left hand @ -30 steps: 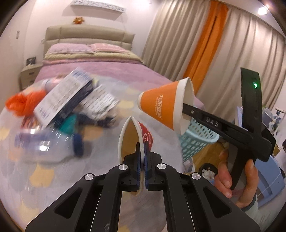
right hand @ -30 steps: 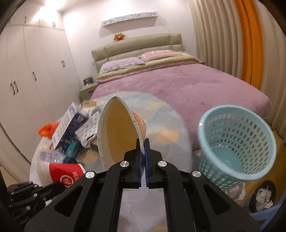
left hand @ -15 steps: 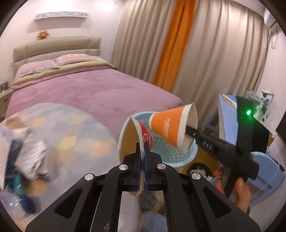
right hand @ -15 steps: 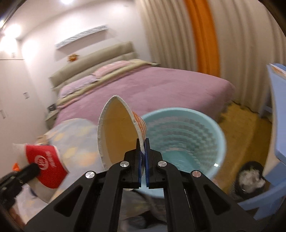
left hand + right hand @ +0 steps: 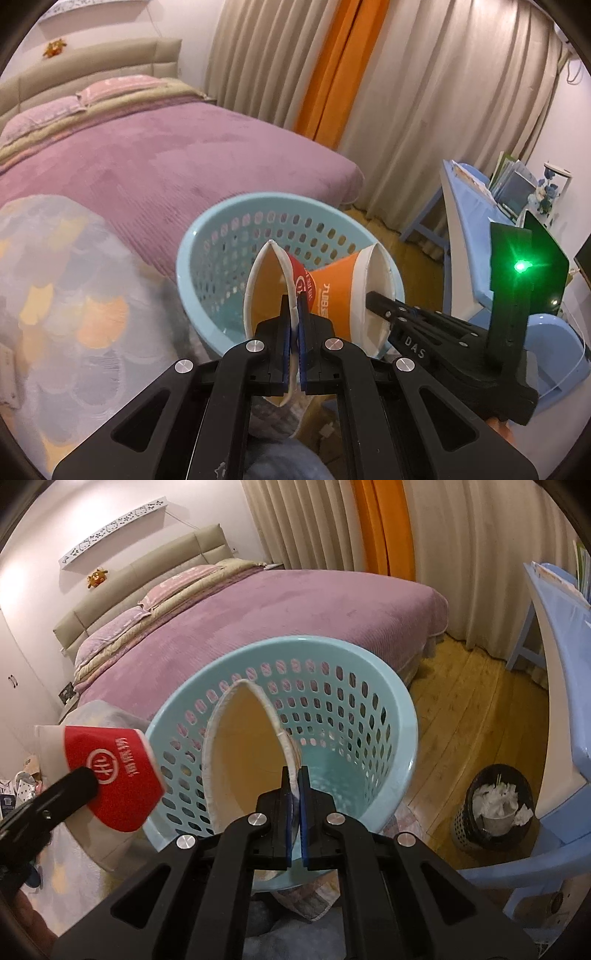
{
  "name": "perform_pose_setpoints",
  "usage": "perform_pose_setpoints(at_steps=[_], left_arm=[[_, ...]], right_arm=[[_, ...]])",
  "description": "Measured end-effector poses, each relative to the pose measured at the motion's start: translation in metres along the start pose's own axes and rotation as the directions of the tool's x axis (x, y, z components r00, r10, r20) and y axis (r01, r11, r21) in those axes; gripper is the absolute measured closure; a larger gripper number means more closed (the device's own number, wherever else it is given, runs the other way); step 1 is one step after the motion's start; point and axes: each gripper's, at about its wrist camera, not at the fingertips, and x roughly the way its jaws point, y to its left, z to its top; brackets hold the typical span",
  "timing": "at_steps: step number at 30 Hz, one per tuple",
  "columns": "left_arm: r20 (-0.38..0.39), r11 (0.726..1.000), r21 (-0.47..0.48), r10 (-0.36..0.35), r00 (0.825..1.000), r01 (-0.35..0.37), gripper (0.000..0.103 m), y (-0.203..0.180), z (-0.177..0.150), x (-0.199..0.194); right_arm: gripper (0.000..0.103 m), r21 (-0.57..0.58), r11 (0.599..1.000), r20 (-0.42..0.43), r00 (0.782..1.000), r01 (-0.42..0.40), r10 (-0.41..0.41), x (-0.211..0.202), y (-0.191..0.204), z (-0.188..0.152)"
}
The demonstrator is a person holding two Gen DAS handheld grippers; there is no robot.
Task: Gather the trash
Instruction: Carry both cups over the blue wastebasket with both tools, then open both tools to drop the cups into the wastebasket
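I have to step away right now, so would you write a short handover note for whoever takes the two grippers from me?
Left gripper: shut on the rim of the red paper cup, held beside the basket's rim.
Right gripper: shut on the rim of the orange paper cup, squashed flat, over the basket's mouth.
Light blue basket: upright on the floor by the bed; nothing visible in it so far.
Done: both cups picked up and carried to the basket.
Left: release both cups into it, then go for the other litter at the left edge of the right wrist view.
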Motion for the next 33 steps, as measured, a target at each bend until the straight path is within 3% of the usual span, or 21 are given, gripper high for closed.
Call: perform_pose_setpoints(at_steps=[4,9,12,15,17,19,28,33], left_arm=[[-0.014,1.0,-0.006,-0.001,1.0,0.001,0.099,0.004,-0.003,0.001],[0.005,0.999,0.003,0.032,0.999,-0.032,0.076,0.002,-0.008,-0.01],[0.034,0.998,-0.006,0.055,0.998,-0.055,0.07,0.003,-0.011,-0.025],[0.07,0.997,-0.003,0.08,0.994,-0.08,0.058,0.001,-0.014,-0.044],[0.1,0.996,-0.001,0.092,0.991,-0.092,0.054,-0.001,-0.016,-0.058],[0.121,0.994,0.003,0.104,0.987,-0.105,0.054,-0.004,-0.016,-0.068],[0.212,0.985,-0.019,0.17,0.962,-0.17,0.053,0.0,-0.025,-0.116],[0.236,0.979,-0.065,0.204,0.95,-0.194,0.053,0.02,-0.034,-0.14]], right_arm=[[0.097,0.015,1.0,-0.019,1.0,-0.023,0.024,0.003,-0.005,0.0],[0.096,0.021,0.999,-0.015,0.999,-0.037,0.037,-0.001,-0.007,0.0],[0.096,0.013,0.999,0.001,0.999,-0.038,0.038,-0.008,-0.003,-0.001],[0.082,0.012,0.999,0.015,0.999,-0.046,0.046,-0.015,-0.001,0.0],[0.06,0.003,0.999,0.036,0.998,-0.046,0.045,-0.022,0.004,0.0],[0.054,-0.008,0.999,0.059,0.997,-0.043,0.043,-0.031,0.009,-0.001],[0.054,-0.084,0.992,0.101,0.99,-0.095,0.103,-0.059,0.048,-0.004],[0.054,-0.158,0.978,0.102,0.983,-0.136,0.153,-0.068,0.083,-0.012]])
